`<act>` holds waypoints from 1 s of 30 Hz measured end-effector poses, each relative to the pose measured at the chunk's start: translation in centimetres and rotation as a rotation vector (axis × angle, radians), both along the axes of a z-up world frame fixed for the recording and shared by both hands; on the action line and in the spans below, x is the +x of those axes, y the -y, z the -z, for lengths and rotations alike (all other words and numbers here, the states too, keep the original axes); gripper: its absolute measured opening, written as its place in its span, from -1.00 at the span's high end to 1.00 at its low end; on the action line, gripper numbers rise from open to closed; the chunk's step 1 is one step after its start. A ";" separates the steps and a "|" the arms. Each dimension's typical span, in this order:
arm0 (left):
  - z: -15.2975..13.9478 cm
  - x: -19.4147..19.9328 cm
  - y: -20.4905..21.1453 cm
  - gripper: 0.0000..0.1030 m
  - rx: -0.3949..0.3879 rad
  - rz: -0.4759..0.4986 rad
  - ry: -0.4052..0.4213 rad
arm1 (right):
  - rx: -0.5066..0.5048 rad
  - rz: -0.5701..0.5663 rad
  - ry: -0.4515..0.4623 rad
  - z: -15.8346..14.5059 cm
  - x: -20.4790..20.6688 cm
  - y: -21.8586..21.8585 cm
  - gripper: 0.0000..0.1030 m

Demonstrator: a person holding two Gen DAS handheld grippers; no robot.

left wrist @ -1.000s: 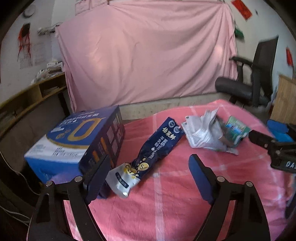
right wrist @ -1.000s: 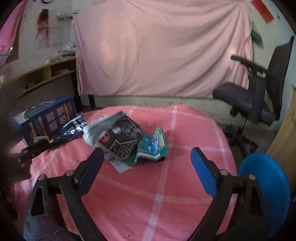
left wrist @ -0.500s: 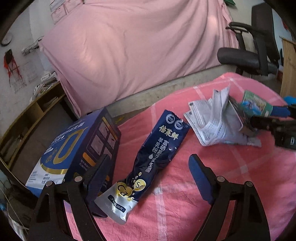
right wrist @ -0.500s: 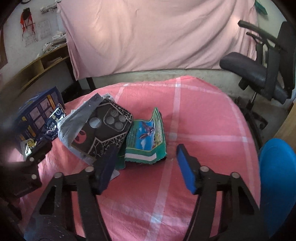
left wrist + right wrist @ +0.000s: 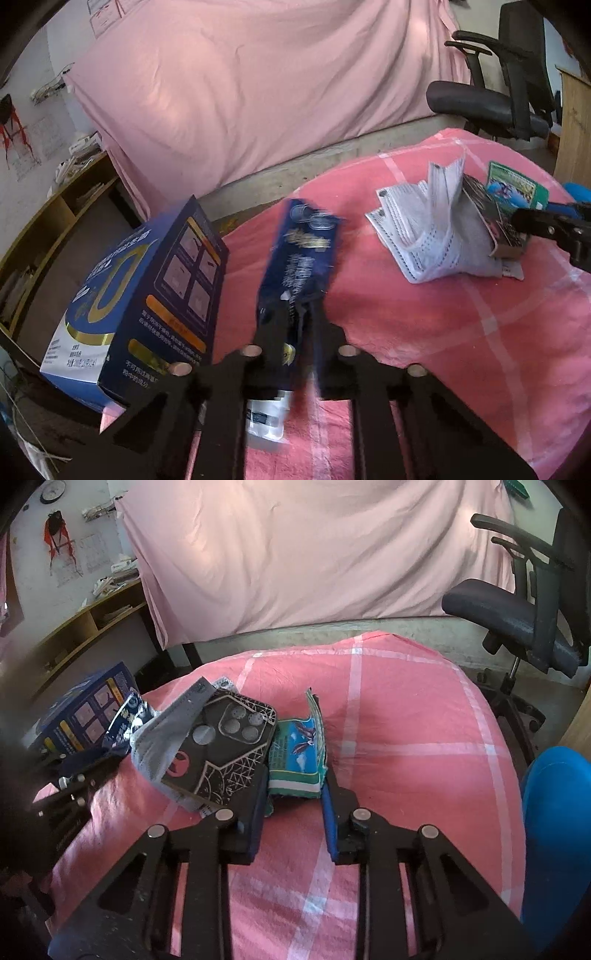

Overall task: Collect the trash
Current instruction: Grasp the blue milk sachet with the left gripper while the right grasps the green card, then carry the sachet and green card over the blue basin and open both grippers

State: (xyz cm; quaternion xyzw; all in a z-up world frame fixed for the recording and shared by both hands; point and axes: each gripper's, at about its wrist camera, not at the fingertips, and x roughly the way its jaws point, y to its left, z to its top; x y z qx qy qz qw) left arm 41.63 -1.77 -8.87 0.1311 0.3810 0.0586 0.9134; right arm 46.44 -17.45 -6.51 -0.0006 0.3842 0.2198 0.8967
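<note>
Trash is spread on a pink checked cloth worktop (image 5: 406,709). Left gripper (image 5: 295,317) fingers closing, pads already clamped on the lower part of a long dark-blue foil sachet with white print (image 5: 299,254); sachet runs from the fingers up toward 12 o'clock, blurred, its white bottom end poking out below the fingers at 6. At 9 o'clock of the sachet, just beside it, a blue and gold printed cardboard box (image 5: 147,295) sits tilted at the worktop edge. At 2 o'clock, apart from the sachet, a crumpled grey-white face mask (image 5: 432,229) lies against the other trash.

Right gripper (image 5: 293,794) fingers partly apart and closing, blue pads either side of a green printed snack wrapper (image 5: 297,753); cannot tell if both pads press on it yet. Touching the wrapper at 9 o'clock, a black phone case with web pattern (image 5: 221,753) leans on the grey mask, partly over the left finger. Farther out at 9, blue box and sachet. Round blue object (image 5: 554,834) at 3 o'clock edge. Black office chair (image 5: 524,605) at 1 o'clock, pink hanging sheet (image 5: 314,546) at 12.
</note>
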 end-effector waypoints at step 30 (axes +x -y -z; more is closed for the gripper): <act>-11.5 -6.3 6.8 0.91 -0.297 0.147 0.305 | 0.064 0.072 0.327 -6.2 -6.7 7.3 0.41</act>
